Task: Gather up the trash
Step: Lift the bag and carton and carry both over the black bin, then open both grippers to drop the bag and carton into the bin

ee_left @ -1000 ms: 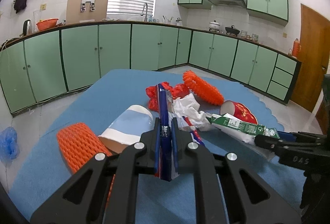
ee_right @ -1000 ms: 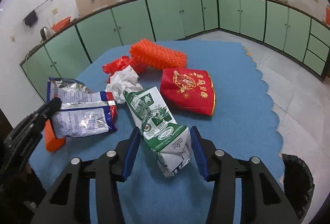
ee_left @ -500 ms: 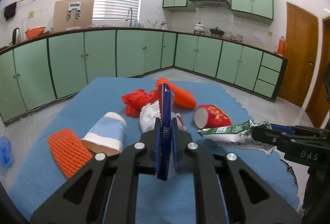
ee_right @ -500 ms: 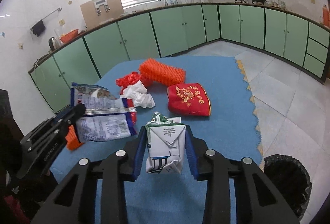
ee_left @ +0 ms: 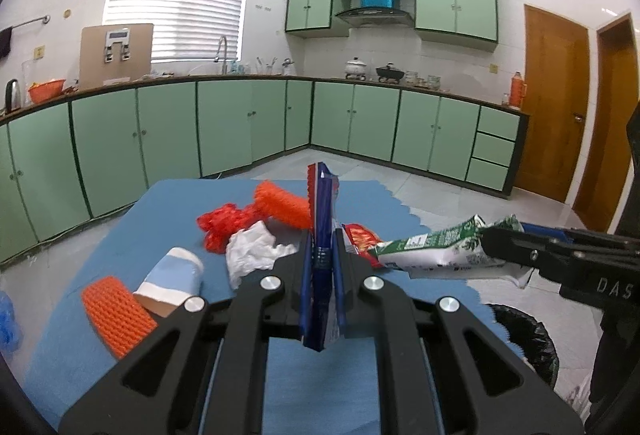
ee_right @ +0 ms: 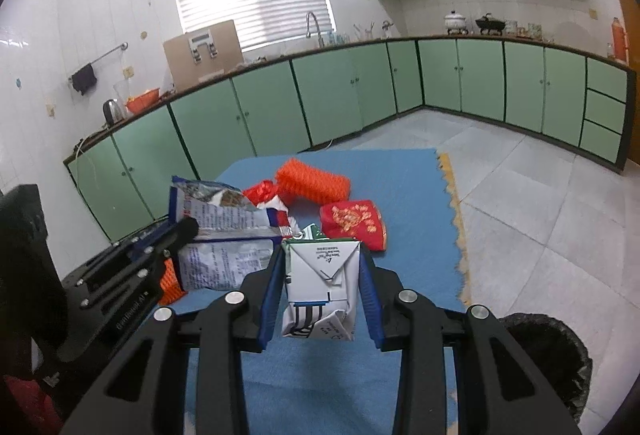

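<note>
Your left gripper (ee_left: pixel 320 259) is clamped on a flat blue and silver foil snack bag (ee_left: pixel 321 219), held edge-on and upright above the blue-covered desk (ee_left: pixel 168 211); from the right wrist view the same bag shows its printed silver back. Your right gripper (ee_right: pixel 320 291) pinches a crumpled green and white milk carton (ee_right: pixel 320 287) between its blue-padded fingers (ee_right: pixel 269 299), the folded bottom of the carton facing the camera. Both pieces are lifted off the desk.

Below them on the desk lie a crumpled white tissue (ee_left: pixel 256 251), a red mesh netting scrap (ee_left: pixel 222 227) just beside it, and an orange foam-net sleeve (ee_left: pixel 284 207) at the far end. A flattened red paper cup with gold print (ee_right: pixel 354 223) lies near the right edge. Closer to you on the left are a light blue and white paper cup (ee_left: pixel 174 279) lying on its side and a second orange foam net sleeve (ee_left: pixel 116 311) touching it.

A bin lined with a black bag (ee_right: pixel 548 355) stands on the tiled floor just beside the desk's near right corner. Green cabinets (ee_left: pixel 240 127) line the walls beyond.
</note>
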`<control>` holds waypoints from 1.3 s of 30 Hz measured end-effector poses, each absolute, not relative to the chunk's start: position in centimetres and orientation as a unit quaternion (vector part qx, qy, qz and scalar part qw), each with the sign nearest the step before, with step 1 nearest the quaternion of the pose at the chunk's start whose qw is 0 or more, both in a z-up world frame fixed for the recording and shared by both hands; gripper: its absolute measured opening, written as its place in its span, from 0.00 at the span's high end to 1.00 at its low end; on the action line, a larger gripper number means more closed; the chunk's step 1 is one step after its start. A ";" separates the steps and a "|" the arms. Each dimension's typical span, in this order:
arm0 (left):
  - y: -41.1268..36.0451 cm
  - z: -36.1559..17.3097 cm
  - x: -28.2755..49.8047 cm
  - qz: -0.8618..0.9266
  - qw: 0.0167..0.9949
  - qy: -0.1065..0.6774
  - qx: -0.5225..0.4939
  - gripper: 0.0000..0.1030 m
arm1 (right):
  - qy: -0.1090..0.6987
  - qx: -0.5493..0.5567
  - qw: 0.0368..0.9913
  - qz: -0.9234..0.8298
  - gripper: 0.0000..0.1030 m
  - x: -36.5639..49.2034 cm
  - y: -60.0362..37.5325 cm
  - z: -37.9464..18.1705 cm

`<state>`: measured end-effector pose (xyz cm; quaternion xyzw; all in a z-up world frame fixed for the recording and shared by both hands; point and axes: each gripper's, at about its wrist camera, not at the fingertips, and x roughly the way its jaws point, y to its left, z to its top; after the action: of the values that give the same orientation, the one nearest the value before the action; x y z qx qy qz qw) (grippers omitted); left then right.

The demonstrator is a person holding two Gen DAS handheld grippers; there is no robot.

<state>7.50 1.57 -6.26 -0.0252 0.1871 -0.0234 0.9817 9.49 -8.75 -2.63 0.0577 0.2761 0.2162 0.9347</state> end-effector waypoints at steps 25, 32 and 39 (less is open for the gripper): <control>-13.7 -5.2 8.5 -0.191 0.966 0.177 0.008 0.92 | 0.233 0.089 0.968 0.023 0.67 4.0 -23.1 -1.1; -18.9 -7.0 9.8 -0.239 0.952 0.192 0.019 0.92 | 0.249 0.097 0.963 -0.040 0.68 4.0 -27.9 -3.3; -23.6 -10.6 12.0 -0.280 0.927 0.245 0.037 0.77 | 0.295 0.119 0.945 -0.075 0.66 6.1 -32.3 -7.4</control>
<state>12.00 -23.58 -10.61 0.0366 0.2449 -0.2801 0.9275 6.09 -32.35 -7.42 0.1188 0.2955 -0.0747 0.9450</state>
